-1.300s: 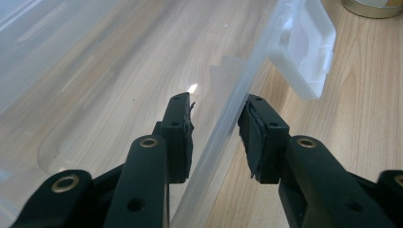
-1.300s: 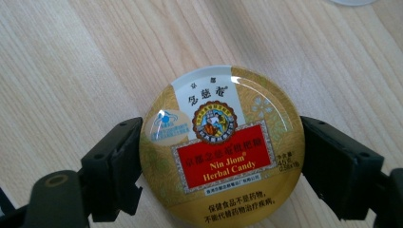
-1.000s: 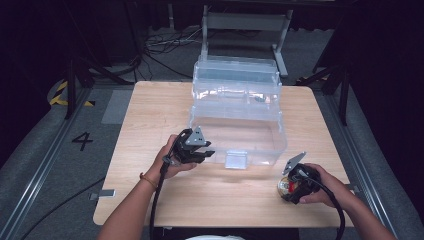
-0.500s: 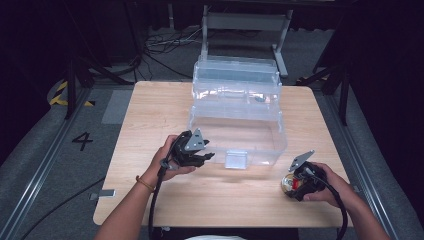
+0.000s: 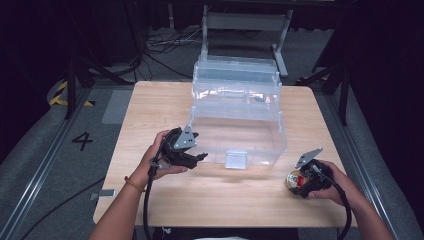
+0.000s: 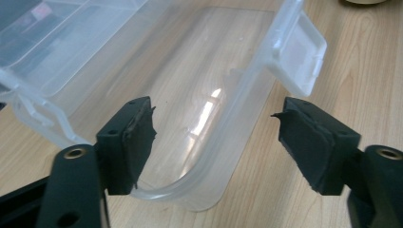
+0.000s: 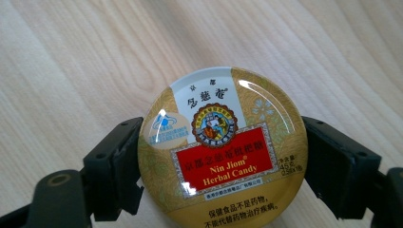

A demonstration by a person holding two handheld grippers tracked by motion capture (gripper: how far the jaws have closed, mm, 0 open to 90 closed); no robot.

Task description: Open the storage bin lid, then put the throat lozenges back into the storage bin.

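Right gripper view: I am clamping the right gripper (image 7: 221,164) across the candy tin's (image 7: 222,145) rigid, light, slippery rim, beside the clear box (image 5: 240,117), while the left gripper (image 6: 216,142) is gaping open at the box's front corner.

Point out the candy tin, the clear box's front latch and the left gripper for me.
candy tin (image 7: 222,147): right gripper view, middle of its printed lid.
front latch (image 5: 236,159): high view, flat tab on the clear box's front wall.
left gripper (image 5: 196,159): high view, midway between its open jaws.
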